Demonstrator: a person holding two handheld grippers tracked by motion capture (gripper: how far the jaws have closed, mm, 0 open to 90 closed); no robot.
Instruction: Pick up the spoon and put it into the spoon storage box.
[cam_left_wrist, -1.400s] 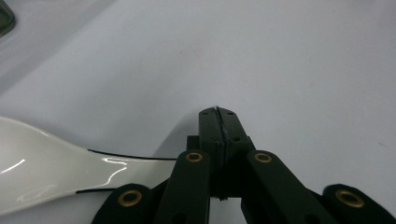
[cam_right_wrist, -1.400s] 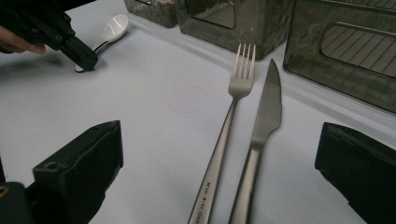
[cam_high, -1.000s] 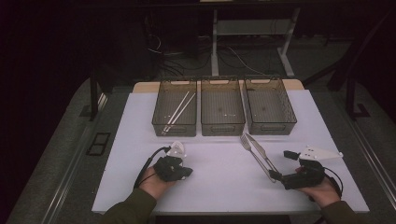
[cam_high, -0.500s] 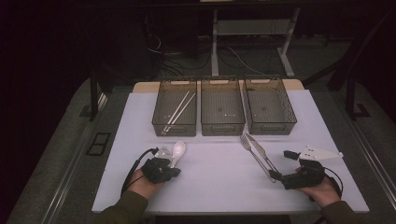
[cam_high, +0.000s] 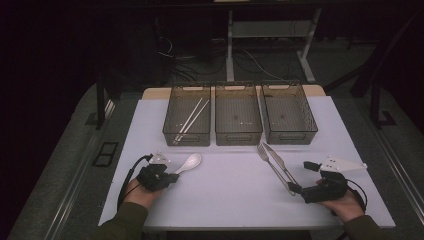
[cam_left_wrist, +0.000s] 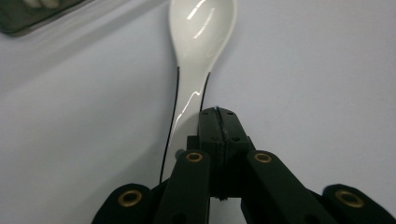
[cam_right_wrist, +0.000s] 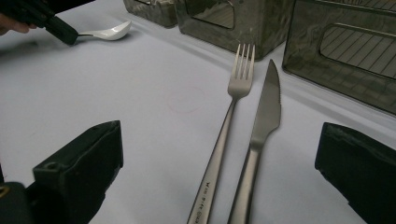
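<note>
A white ceramic spoon lies on the white table, bowl pointing away, seen close in the left gripper view. My left gripper is shut, its tips resting just right of the spoon's handle with nothing between them. A steel fork and knife lie side by side at the right. My right gripper is open at their handle ends; fork and knife run up between its jaws. The spoon and left gripper appear far off there.
Three dark see-through bins stand in a row at the back: the left one holds chopsticks, the middle and right look empty. A white table mat lies between my hands.
My left gripper has drawn back to the left and toward the person, uncovering the spoon on the table. The right gripper, fork and knife have stayed put.
</note>
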